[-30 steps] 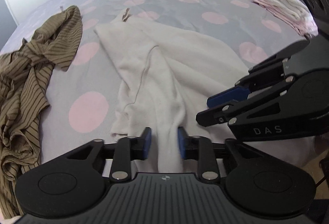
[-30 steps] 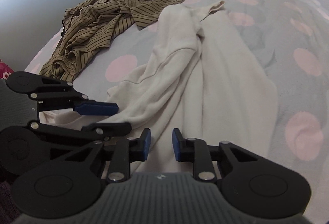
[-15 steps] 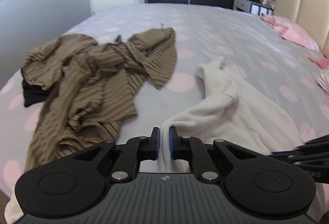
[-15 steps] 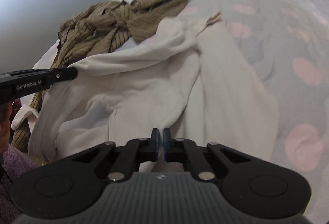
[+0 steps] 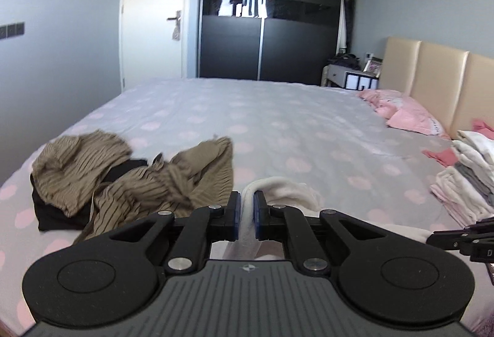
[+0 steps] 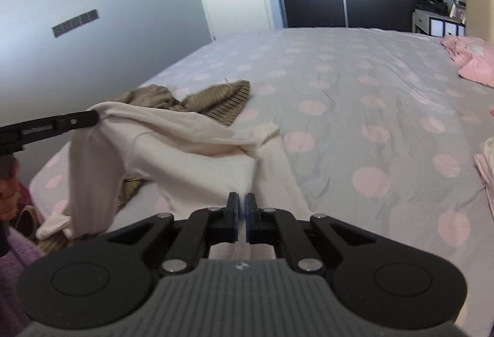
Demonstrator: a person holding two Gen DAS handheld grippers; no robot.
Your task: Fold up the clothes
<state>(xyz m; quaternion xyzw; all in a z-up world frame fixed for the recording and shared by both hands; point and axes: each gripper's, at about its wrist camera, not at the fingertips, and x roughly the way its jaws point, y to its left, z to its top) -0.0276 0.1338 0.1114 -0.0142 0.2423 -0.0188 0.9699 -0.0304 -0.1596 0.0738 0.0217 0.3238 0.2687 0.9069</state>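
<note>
A cream garment (image 6: 185,157) hangs lifted above the near edge of the bed (image 6: 355,83), stretched between both grippers. My left gripper (image 5: 246,207) is shut on a bunched cream edge (image 5: 287,191); in the right wrist view it shows at the far left (image 6: 89,117), pinching the cloth's raised corner. My right gripper (image 6: 241,210) is shut on the cream cloth's near hem. One sleeve (image 6: 268,130) trails onto the bed. A brown striped garment (image 5: 132,179) lies crumpled at the bed's left side, partly hidden behind the cream cloth (image 6: 216,99).
A stack of folded pale clothes (image 5: 466,176) sits at the bed's right, pink pillows (image 5: 401,111) near the beige headboard (image 5: 438,80). A dark item (image 5: 55,213) lies under the striped garment. Black wardrobe (image 5: 265,9) and white door (image 5: 154,6) stand beyond.
Both grippers closed on the cream garment's near edge and rose, lifting it off the bed. Both views tilted up from the bedspread toward the room, and the left gripper swung away to the left.
</note>
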